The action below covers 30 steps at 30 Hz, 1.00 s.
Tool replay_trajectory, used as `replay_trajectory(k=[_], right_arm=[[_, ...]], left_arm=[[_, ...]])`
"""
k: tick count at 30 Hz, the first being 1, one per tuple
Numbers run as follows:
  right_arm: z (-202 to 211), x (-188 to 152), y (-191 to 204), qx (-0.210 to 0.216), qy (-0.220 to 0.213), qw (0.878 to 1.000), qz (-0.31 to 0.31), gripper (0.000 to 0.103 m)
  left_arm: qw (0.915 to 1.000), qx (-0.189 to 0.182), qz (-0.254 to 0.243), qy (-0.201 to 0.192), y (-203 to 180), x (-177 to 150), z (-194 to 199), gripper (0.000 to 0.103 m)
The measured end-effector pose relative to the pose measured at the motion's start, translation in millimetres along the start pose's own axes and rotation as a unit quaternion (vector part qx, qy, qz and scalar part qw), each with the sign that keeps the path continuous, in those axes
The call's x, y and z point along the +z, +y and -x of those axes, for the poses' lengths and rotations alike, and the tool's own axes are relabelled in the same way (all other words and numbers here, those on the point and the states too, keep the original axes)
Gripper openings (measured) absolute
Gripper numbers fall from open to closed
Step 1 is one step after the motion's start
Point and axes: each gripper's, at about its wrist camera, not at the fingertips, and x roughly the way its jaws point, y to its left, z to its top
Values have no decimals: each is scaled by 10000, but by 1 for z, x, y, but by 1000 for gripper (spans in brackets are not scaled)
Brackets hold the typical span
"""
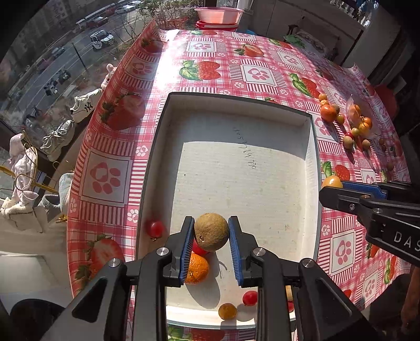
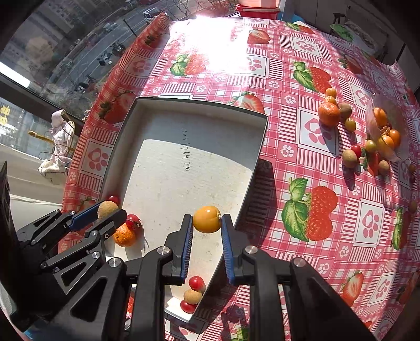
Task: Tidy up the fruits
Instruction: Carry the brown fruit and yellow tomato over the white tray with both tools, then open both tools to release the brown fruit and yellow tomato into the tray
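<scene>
My left gripper is shut on a brown round fruit and holds it above the near left part of the white tray. Under it lie an orange and red cherry tomatoes. My right gripper is shut on a yellow-orange fruit above the tray's near right side. The left gripper also shows at the left of the right wrist view, and the right gripper at the right of the left wrist view. Loose fruits lie on the tablecloth at the far right.
The table has a red strawberry-pattern cloth. A pink basin stands at the far edge. A clear plastic bag lies among the loose fruits. A window with a street view is to the left.
</scene>
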Motion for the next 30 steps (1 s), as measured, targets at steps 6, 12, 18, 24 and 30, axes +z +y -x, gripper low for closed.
replay_trajectory(k=[6, 12, 18, 24, 30], right_arm=[[-4, 4, 8, -33, 56, 9999, 86, 23], [-9, 6, 9, -78, 122, 9998, 124, 23], [-16, 10, 6, -83, 156, 9998, 85, 23], [-20, 15, 0, -65, 187, 9998, 61, 23], [-26, 18, -3, -63, 223, 9997, 33, 23]], left_arm=[[10000, 16, 38, 15, 5, 1, -5, 28], [10000, 33, -1, 62, 5, 5, -13, 28], [9999, 58, -46, 80, 3, 10, -20, 28], [9999, 97, -41, 118, 2, 14, -26, 28], [9998, 129, -44, 163, 1, 18, -33, 28]])
